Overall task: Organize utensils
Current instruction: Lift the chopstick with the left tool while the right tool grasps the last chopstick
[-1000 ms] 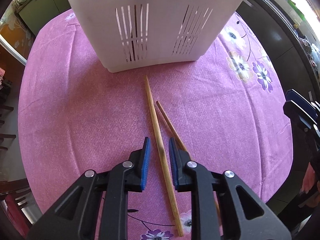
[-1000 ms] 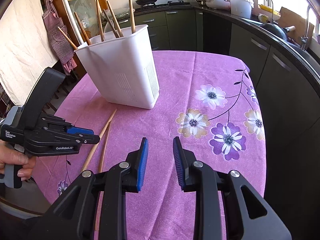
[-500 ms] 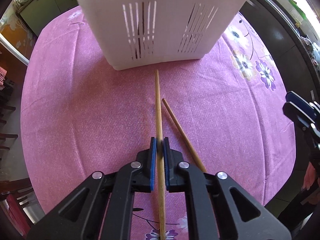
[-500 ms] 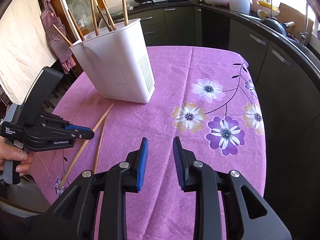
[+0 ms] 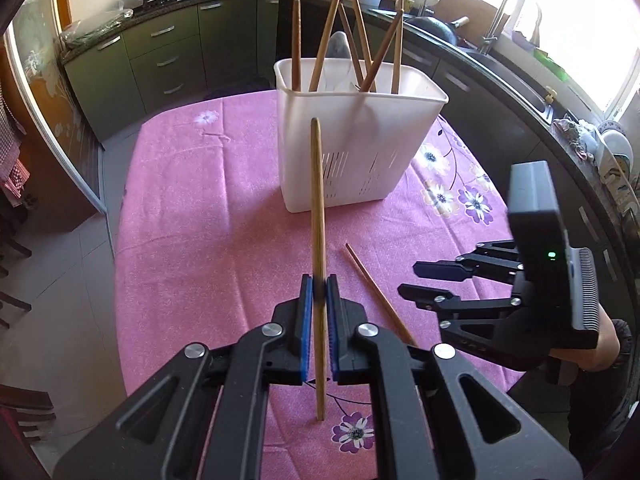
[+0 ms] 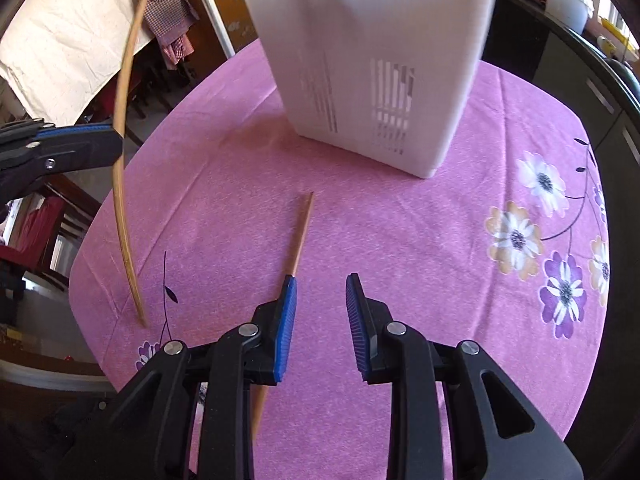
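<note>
My left gripper is shut on a pale wooden chopstick, held nearly upright above the pink tablecloth. The same chopstick shows in the right wrist view at the far left, pinched by the left gripper. A second, darker chopstick lies flat on the cloth. In the right wrist view that chopstick runs under the left finger of my right gripper, which is open with nothing between its pads. A white slotted utensil holder stands further back, with several chopsticks upright in it.
A pink flowered tablecloth covers the round table, whose edge falls off to the left and front. Dark kitchen cabinets and a counter with a sink ring the room. Chairs stand by the table's left side.
My left gripper closed on the pale chopstick and lifted it off the cloth, tilting it upright. My right gripper swung left and down over the darker chopstick, still open.
</note>
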The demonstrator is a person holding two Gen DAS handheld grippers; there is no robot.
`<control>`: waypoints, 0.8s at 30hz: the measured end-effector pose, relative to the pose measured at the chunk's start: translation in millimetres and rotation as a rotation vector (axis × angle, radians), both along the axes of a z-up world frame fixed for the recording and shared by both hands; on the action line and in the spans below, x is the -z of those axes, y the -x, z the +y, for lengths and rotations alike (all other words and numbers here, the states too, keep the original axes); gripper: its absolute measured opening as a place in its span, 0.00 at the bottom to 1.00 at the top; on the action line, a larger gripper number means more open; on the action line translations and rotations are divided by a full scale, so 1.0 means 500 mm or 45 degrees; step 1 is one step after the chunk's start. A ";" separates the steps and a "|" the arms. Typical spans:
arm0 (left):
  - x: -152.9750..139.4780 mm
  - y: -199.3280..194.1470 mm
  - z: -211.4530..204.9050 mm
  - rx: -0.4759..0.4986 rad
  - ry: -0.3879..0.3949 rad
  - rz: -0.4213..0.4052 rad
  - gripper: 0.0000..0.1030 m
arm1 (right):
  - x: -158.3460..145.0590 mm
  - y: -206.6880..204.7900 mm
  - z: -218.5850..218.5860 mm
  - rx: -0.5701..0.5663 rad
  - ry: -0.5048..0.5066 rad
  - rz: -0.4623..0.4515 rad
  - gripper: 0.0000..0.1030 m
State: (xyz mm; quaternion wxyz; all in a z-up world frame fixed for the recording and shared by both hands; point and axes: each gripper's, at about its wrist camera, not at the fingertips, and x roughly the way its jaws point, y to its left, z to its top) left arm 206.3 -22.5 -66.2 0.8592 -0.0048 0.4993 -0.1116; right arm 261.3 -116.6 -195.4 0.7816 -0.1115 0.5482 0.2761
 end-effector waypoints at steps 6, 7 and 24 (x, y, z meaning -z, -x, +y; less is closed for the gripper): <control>-0.007 0.013 0.026 0.010 0.039 -0.037 0.07 | 0.028 -0.020 0.072 -0.028 0.139 0.076 0.25; -0.007 0.014 0.028 0.013 0.044 -0.040 0.07 | 0.033 -0.021 0.079 -0.029 0.160 0.085 0.25; -0.012 0.031 0.036 0.051 0.058 -0.070 0.07 | 0.054 -0.003 0.126 -0.020 0.178 0.101 0.06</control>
